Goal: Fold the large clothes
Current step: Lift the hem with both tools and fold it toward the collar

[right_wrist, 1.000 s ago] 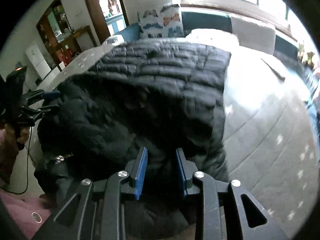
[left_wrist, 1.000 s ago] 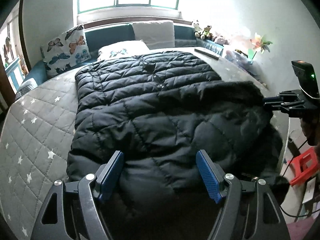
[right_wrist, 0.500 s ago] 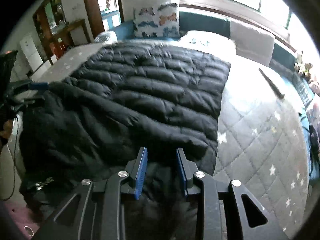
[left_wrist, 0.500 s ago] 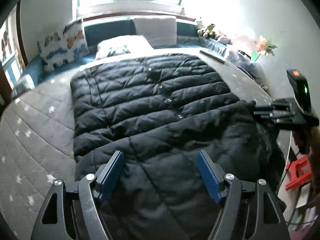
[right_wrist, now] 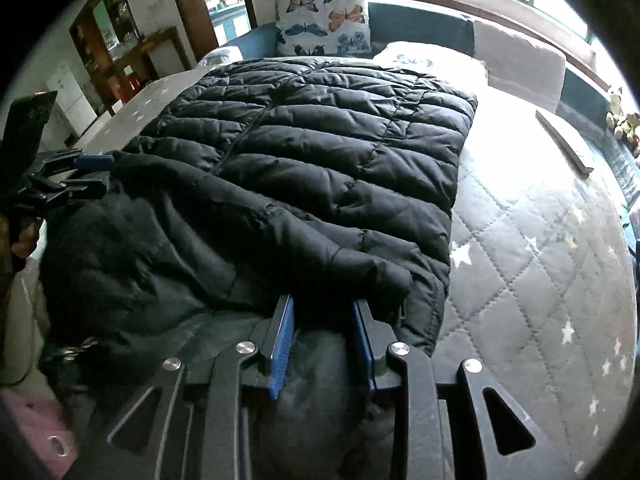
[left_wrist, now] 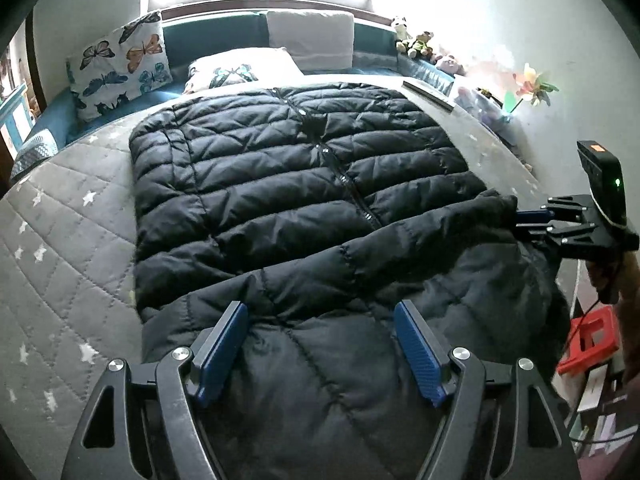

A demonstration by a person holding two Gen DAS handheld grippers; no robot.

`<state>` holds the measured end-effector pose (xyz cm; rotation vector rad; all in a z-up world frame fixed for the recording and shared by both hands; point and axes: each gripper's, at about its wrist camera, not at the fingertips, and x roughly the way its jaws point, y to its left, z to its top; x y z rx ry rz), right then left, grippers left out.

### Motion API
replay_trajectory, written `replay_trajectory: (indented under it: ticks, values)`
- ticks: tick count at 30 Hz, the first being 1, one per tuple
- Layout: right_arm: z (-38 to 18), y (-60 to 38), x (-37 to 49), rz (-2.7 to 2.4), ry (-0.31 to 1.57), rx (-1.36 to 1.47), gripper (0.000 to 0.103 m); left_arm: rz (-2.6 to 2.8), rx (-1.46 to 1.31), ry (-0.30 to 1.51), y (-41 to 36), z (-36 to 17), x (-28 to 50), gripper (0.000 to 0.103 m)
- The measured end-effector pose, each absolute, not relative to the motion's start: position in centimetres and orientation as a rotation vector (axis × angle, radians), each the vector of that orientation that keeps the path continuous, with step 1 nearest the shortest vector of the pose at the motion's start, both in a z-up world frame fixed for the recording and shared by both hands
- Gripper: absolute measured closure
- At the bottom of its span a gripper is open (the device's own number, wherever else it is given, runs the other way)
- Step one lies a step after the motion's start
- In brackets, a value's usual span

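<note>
A large black quilted down coat [left_wrist: 296, 184] lies spread on the grey star-quilted bed [left_wrist: 60, 240], zipper up, its near part bunched at the bed's edge. My left gripper [left_wrist: 320, 344] is open over the near bunched part of the coat, its blue pads wide apart. My right gripper [right_wrist: 322, 332] is shut on a thick fold of the coat [right_wrist: 320, 184] at its near right corner. In the left wrist view the right gripper [left_wrist: 532, 220] holds the coat's edge at the far right. In the right wrist view the left gripper [right_wrist: 90, 172] shows at the coat's left edge.
Butterfly pillows [left_wrist: 120, 64] and a white pillow [left_wrist: 244, 64] lie at the headboard under the window. A long dark flat object [left_wrist: 428, 94] lies on the bed's right side. Soft toys [left_wrist: 416, 42] line the wall. A red stool [left_wrist: 592, 336] stands beside the bed.
The near part of the coat has been drawn back toward the bed's foot, uncovering more of the zipped front. My right gripper stayed shut on its fold. My left gripper stayed open.
</note>
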<state>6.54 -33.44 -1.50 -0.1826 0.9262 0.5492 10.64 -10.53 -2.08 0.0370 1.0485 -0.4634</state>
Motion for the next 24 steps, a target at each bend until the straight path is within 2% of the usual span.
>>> replay_trajectory:
  ticks: [5,6,7,9,17,24]
  values:
    - [2.4,-34.8,6.7,0.585,0.933,-0.139,0.069,-0.420,0.056,1.027,-8.6,1.6,11.0,0.023]
    - [3.3,-35.2,7.1,0.586,0.933,-0.124,0.061,-0.401,0.050,1.028,-7.9,2.3,11.5,0.023]
    - [4.0,-35.5,7.6,0.582,0.935,-0.114,0.050,-0.389,0.044,1.029,-7.4,2.8,11.9,0.023]
    - [5.4,-36.3,9.1,0.562,0.938,-0.088,0.042,-0.335,0.016,1.036,-5.8,4.1,13.6,0.023]
    - [6.2,-37.7,19.2,0.500,1.038,0.059,0.041,-0.186,-0.114,1.069,-0.5,4.9,23.1,0.023]
    - [3.9,-37.6,27.5,0.471,1.066,0.131,0.041,-0.149,-0.146,1.080,0.7,2.0,31.0,0.023]
